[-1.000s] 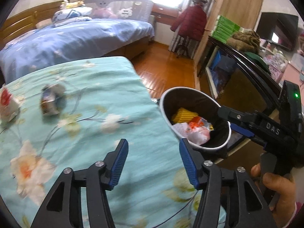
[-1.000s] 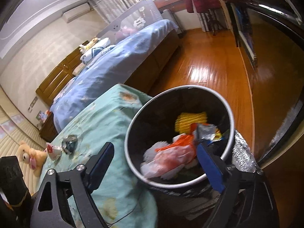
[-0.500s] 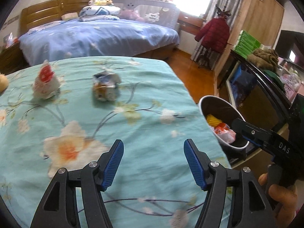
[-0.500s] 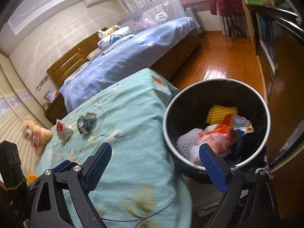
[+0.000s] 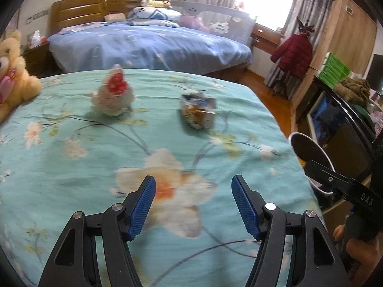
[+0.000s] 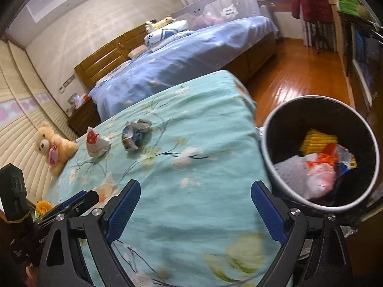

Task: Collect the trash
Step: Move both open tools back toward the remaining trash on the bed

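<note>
Your left tool (image 5: 193,202) hovers over a bed covered in a teal floral sheet (image 5: 71,167), its blue-padded fingers spread wide with nothing between them. Ahead of it and well apart, two pieces of trash lie on the sheet. A crumpled foil wrapper (image 5: 198,111), blue and orange, sits slightly right of the tool's centre line; it is blurred, and its long axis appears to run roughly crosswise to your fingers. To its left, a white wrapper with a red patch (image 5: 112,95) stands bunched up, its peak pointing upward. A tan teddy bear (image 5: 13,71) sits at the far left edge of the sheet.

Your right tool (image 6: 195,202) is also spread wide and holds nothing. It hangs over the sheet's near corner. Just to its right, touching the bed's side, stands a black trash bin (image 6: 282,129) with a pale rim, already holding yellow, orange and white scraps. In this view the foil wrapper (image 6: 135,135) and the white wrapper (image 6: 95,143) lie far ahead and left.
</note>
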